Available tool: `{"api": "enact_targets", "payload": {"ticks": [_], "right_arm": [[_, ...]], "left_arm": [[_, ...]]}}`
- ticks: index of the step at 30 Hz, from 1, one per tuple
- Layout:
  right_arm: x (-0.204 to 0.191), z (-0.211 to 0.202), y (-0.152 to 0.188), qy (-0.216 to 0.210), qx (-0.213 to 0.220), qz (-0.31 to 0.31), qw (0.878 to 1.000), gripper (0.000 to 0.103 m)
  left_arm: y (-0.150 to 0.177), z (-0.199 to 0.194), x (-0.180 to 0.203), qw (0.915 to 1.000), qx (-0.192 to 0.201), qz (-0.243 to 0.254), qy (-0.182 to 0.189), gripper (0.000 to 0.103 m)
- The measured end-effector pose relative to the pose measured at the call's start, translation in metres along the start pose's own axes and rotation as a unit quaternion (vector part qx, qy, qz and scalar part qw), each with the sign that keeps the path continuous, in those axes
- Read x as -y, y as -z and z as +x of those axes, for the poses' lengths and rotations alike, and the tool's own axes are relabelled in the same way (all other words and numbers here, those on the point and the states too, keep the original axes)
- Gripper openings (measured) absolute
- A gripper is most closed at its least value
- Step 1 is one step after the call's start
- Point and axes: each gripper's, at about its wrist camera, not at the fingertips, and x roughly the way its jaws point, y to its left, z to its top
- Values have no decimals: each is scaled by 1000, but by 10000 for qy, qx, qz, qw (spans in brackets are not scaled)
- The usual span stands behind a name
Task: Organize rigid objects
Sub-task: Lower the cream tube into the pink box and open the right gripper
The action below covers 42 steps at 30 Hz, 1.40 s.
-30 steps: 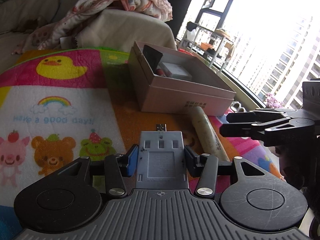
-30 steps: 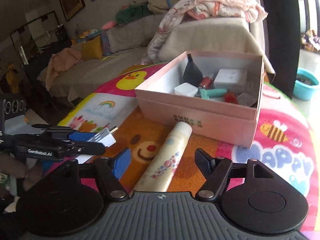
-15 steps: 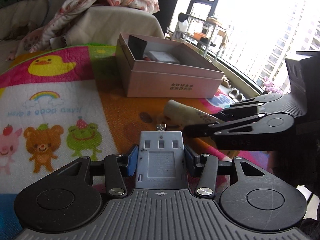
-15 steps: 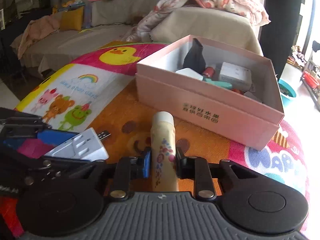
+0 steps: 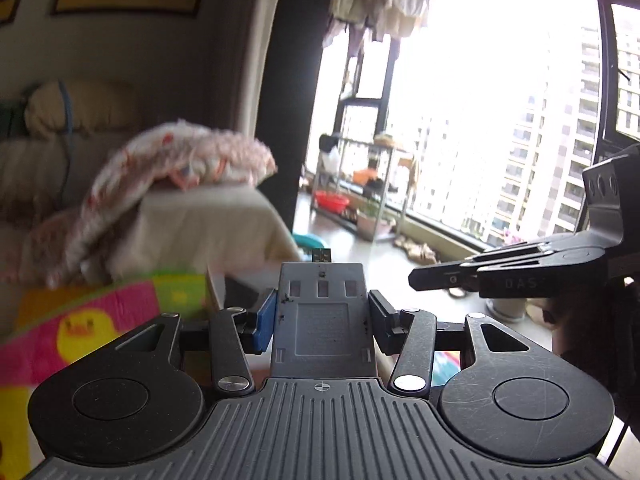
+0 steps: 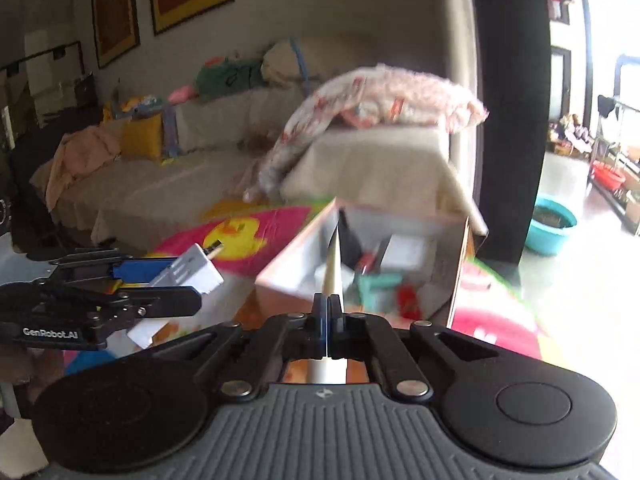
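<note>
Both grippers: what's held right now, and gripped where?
Left gripper clamps the grey USB adapter by its long sides, plug pointing forward. Right gripper pinches the cream tube at its flat crimped end.

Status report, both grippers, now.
Left gripper shut on grey USB adapter, lifted. Right gripper shut on cream tube, pointed at pink box. Box already holds several items; nothing blocking.
</note>
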Motion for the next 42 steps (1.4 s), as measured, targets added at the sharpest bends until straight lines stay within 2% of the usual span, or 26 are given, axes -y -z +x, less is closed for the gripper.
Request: {"api": "enact_targets", "payload": {"ticks": [2, 5, 8, 10, 11, 12, 14, 17, 19, 20, 22, 23, 24, 28, 31, 33, 35, 38, 40, 42], "right_arm": [[5, 3, -28, 187, 392, -12, 9991, 0], [16, 24, -54, 254, 378, 144, 9989, 1], [17, 40, -48, 418, 210, 26, 9989, 2], [14, 43, -29, 418, 20, -210, 9989, 8], [12, 46, -16, 381, -161, -296, 9987, 21], [12, 49, -4, 344, -378, -321, 9982, 43], [11, 58, 24, 170, -823, -298, 9960, 62], [5, 73, 61, 53, -1413, -368, 9893, 61], [1, 80, 82, -36, -1694, -369, 9848, 57], [0, 82, 88, -85, -1779, -343, 9834, 52], [-8, 75, 100, 5, -1661, -528, 9847, 46], [-14, 72, 102, 63, -1644, -735, 9836, 38], [-18, 68, 103, 62, -1640, -847, 9828, 33], [-28, 52, 103, -90, -1633, -1035, 9811, 31], [-29, 40, 100, -69, -1521, -1016, 9831, 31], [-25, 29, 90, -58, -1349, -854, 9872, 30], [-18, 19, 73, -105, -1112, -623, 9918, 30], [-4, 5, 29, -83, -544, -295, 9981, 30], [6, 0, -6, 3, -106, -153, 9998, 30], [16, 3, -41, 110, 264, 27, 9996, 30]], "left_arm": [[-26, 18, -2, 9998, 165, 103, -101, 53], [-40, 46, -10, 9998, 122, -60, -149, 53], [-29, 62, -18, 9995, -84, -272, -154, 53], [-11, 66, -21, 9990, -238, -374, -45, 53], [-2, 68, -21, 9985, -350, -410, -5, 53], [7, 70, -23, 9980, -469, -427, 34, 53], [23, 73, -24, 9965, -703, -445, 88, 53], [41, 73, -24, 9946, -920, -456, 115, 53], [47, 70, -24, 9936, -1019, -472, 115, 53], [51, 68, -24, 9932, -1059, -468, 136, 53], [58, 60, -20, 9918, -1193, -408, 196, 53], [63, 56, -17, 9908, -1286, -343, 238, 53], [69, 51, -13, 9896, -1385, -280, 273, 53], [90, 39, -2, 9822, -1833, -65, 417, 53], [97, 29, -1, 9802, -1933, -36, 432, 53], [89, 24, -3, 9823, -1820, -75, 426, 53], [72, 18, -6, 9878, -1510, -76, 379, 53], [23, 16, -12, 9972, -720, 50, 202, 53], [-11, 21, -16, 9998, -174, 69, 104, 53], [-37, 38, -23, 10000, 5, 6, 52, 53]]}}
